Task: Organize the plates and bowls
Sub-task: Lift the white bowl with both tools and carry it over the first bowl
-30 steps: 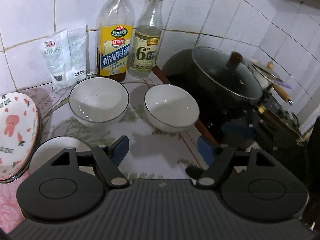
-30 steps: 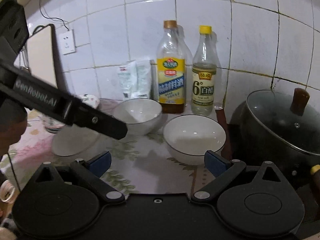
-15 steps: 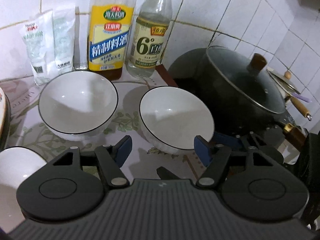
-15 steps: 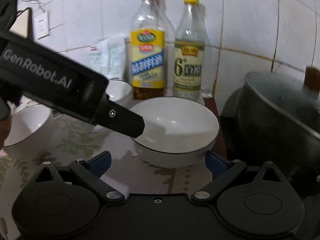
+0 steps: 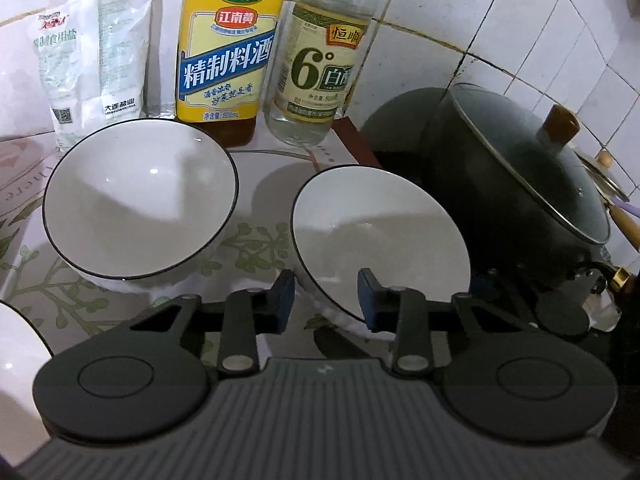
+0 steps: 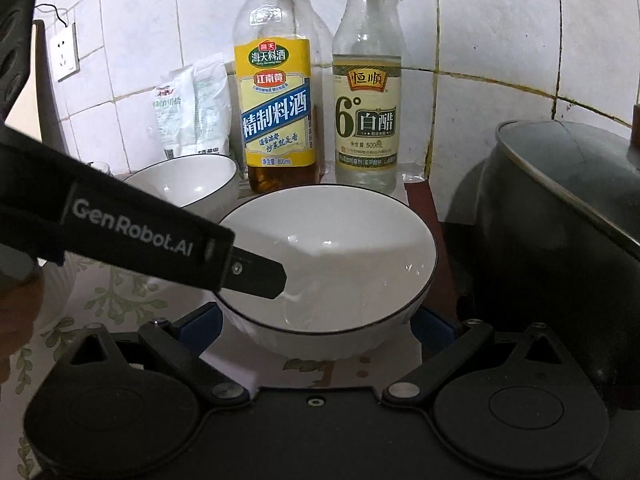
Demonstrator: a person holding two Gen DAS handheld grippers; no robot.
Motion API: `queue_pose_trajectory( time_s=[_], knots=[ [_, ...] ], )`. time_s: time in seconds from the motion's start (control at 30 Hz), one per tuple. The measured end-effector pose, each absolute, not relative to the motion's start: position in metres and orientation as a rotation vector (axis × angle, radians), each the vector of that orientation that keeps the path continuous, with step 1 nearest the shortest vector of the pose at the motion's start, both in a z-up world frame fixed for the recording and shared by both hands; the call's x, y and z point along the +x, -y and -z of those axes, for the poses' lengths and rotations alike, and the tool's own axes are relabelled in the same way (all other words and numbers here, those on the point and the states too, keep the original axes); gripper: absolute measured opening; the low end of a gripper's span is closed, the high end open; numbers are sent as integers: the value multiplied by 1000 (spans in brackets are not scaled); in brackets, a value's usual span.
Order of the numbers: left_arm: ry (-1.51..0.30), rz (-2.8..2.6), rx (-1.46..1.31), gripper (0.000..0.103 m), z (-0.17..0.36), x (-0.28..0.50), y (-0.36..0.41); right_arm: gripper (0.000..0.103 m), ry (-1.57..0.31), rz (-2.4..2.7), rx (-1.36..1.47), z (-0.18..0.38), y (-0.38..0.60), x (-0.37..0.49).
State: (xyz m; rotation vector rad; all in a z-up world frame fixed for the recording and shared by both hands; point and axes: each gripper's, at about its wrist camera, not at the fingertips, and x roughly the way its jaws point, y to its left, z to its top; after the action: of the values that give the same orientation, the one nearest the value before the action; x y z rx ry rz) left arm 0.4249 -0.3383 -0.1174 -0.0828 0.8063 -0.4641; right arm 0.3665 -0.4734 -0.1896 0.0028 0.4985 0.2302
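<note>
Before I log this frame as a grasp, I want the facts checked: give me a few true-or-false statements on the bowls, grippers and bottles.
1. The left gripper straddles the near rim of the right bowl, one finger inside and one outside. True.
2. The right gripper is shut on a plate. False: its jaws stand wide open either side of that bowl's base.
3. The left bowl is stacked inside the right one. False: they sit side by side, apart.
4. The pot has its lid on. True.
5. Both bottles lie on their sides. False: the cooking wine bottle and vinegar bottle stand upright.
</note>
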Motion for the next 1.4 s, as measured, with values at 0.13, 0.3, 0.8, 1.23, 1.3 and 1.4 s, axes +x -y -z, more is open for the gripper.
queue_pose_trajectory(
  time_s=[0.13, 0.3, 0.8, 1.23, 1.3, 1.4],
  knots=[
    [-814, 463, -102, 27, 116, 425, 335, 100, -504, -229, 16, 188, 474, 365],
    [-838, 451, -77, 26, 112, 413, 330, 99, -535, -251, 23, 186, 470, 354],
    [-798, 518, -67, 27, 75, 345, 287, 98, -477, -186, 6, 155, 431, 282],
    [-717, 548, -81, 27, 19, 281, 224, 98, -421, -178, -72, 97, 370, 222],
    [-707, 540, -92, 27, 13, 272, 211, 98, -423, -188, -68, 89, 358, 216],
    [-680, 522, -90, 27, 1, 258, 192, 98, -408, -198, -63, 79, 342, 207]
  ],
)
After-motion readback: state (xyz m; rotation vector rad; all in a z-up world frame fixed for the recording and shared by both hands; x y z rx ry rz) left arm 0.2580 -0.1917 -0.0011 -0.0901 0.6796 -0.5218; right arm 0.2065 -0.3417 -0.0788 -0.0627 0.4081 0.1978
